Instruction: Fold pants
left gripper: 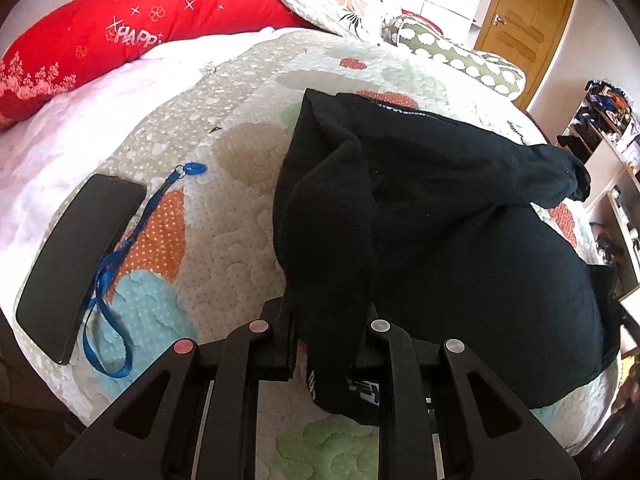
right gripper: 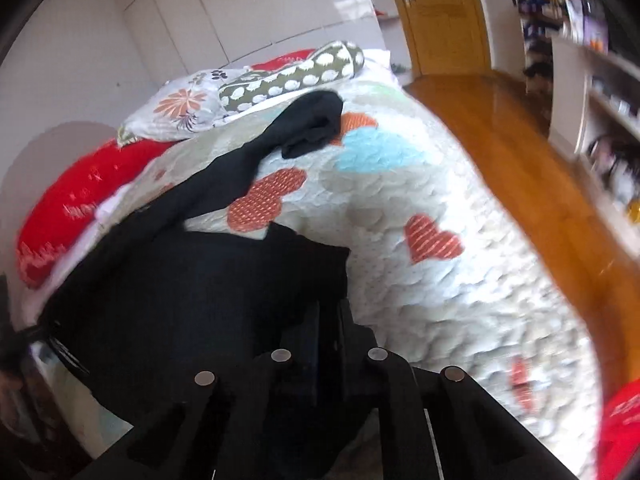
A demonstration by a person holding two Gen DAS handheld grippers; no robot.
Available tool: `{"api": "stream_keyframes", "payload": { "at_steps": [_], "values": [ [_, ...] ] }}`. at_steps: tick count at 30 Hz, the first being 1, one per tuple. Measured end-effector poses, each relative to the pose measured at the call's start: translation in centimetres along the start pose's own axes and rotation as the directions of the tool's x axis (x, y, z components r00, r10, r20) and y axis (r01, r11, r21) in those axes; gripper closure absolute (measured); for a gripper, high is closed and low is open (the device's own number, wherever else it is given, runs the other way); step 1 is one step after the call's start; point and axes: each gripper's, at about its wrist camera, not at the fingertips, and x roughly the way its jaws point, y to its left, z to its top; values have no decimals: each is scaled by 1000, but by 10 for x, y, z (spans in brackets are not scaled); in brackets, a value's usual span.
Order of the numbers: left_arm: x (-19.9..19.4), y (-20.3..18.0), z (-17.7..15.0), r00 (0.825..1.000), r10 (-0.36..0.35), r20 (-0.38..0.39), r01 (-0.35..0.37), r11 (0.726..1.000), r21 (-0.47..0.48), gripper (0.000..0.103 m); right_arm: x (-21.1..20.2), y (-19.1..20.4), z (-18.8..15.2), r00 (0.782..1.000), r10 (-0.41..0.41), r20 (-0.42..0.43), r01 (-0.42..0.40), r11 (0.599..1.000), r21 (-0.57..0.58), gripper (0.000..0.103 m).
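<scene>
Black pants [left gripper: 460,220] lie crumpled on a quilted bedspread [left gripper: 224,240] with coloured hearts. My left gripper [left gripper: 328,320] is shut on a raised fold of the pants, and the cloth hangs down between its fingers. In the blurred right wrist view the pants [right gripper: 200,280] fill the lower left, and one leg [right gripper: 312,124] trails away toward the pillows. My right gripper [right gripper: 330,312] is shut at the pants' right edge, which runs straight in between its fingertips; dark cloth against dark fingers hides the exact pinch.
A black phone [left gripper: 76,256] and a blue lanyard [left gripper: 120,264] lie on the bed left of the pants. A red pillow [left gripper: 120,32] and patterned pillows line the far side. Wooden floor [right gripper: 520,152] and cluttered shelves [right gripper: 600,120] lie beyond the bed's right edge.
</scene>
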Motion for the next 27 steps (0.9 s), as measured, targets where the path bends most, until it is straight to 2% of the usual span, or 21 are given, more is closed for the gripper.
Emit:
{"api": "stream_keyframes", "payload": {
  "at_steps": [3,6,9,12,14,17,20,23,27],
  "values": [
    [0,2,-3,1000,-10,0,10,1000,-1,87,-23,-16,4,992,-114,60,113,993,19,97],
    [5,2,-6,1000,-1,-11,1,1000,-8,85,-13,-33,3,971,-237,6,237,972,4,103],
    [1,8,-10,1000,-5,-15,5,1000,-27,80,-2,-42,-6,963,-259,-71,262,965,31,103],
    [-11,15,-11,1000,-5,-10,5,999,-33,72,-20,-36,-4,978,-206,-15,207,976,69,102],
    [-21,21,-10,1000,2,5,-1,999,-38,71,-30,-17,2,985,-172,18,172,985,21,101],
    [-37,26,-7,999,15,50,-12,999,-46,71,-30,16,8,993,-117,7,117,990,-78,98],
    [-45,22,-5,996,22,82,-19,999,-46,71,-22,39,8,1000,-22,-12,21,994,-103,95],
    [-44,17,-5,996,13,91,-9,999,-43,71,-9,53,4,997,49,-51,-53,996,-77,88],
    [-21,15,-10,999,20,38,-18,999,-29,71,15,67,-11,991,60,-120,-73,991,-112,67]
  ]
}}
